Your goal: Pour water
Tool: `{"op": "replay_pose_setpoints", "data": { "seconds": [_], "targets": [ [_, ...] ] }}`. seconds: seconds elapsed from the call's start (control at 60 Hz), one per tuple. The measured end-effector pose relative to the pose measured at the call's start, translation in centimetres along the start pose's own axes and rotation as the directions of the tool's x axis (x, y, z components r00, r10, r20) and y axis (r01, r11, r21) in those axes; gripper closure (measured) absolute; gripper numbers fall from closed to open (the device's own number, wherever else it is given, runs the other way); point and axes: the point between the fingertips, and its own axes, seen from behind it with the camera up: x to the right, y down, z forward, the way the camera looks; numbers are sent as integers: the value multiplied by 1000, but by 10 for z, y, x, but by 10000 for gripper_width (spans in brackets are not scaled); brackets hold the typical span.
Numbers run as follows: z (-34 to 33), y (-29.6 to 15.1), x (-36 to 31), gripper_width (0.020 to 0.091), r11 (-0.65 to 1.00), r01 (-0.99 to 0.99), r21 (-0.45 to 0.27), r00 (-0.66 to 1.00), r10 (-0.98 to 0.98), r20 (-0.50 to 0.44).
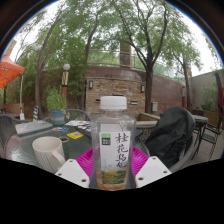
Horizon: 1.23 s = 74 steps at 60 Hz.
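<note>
Clamped on a clear plastic bottle (113, 140), white cap on top, green label with large Chinese characters facing back toward the camera. Gripper (112, 170) fingers drawn in against the bottle's lower half, one on either side, magenta pads (87, 160) pressed to its walls. Bottle upright, filling the space between the fingers, pale yellowish liquid visible low down behind the label; cannot tell whether its base touches anything.

Just left of the bottle and a little beyond the left finger, a white mug (48, 152), open mouth up, standing on a round glass tabletop (72, 146). Farther back on that tabletop, toward its far edge, a flat dark box with yellow print (74, 133) and some light papers (32, 127) near the left rim. To the right of the bottle, a dark bag or jacket (170, 137) heaped over a chair.

Outdoors, in a patio setting: brick wall (110, 82) beyond the table, tall trees (140, 35) overhead, an orange-red parasol edge (9, 72) at the far left, more chairs and tables behind.
</note>
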Motion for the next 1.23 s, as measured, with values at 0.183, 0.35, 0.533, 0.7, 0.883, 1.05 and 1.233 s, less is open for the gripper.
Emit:
{"op": "replay_pose_setpoints", "data": {
  "seconds": [0.183, 0.35, 0.533, 0.7, 0.883, 1.05, 1.233],
  "targets": [
    [-3, 4, 3, 633, 999, -31, 17, 999, 31, 10],
    [-5, -3, 0, 593, 999, -32, 17, 999, 31, 24],
    [-9, 17, 2, 307, 995, -38, -88, 999, 39, 7],
    [-33, 9, 3, 262, 993, -81, -82, 997, 81, -12],
    [-99, 3, -12, 264, 993, -42, -114, 999, 40, -13],
    [-184, -6, -21, 264, 993, 0, -120, 999, -5, -40],
    [-266, -1, -46, 264, 987, -41, -154, 999, 38, -22]
  ]
}}
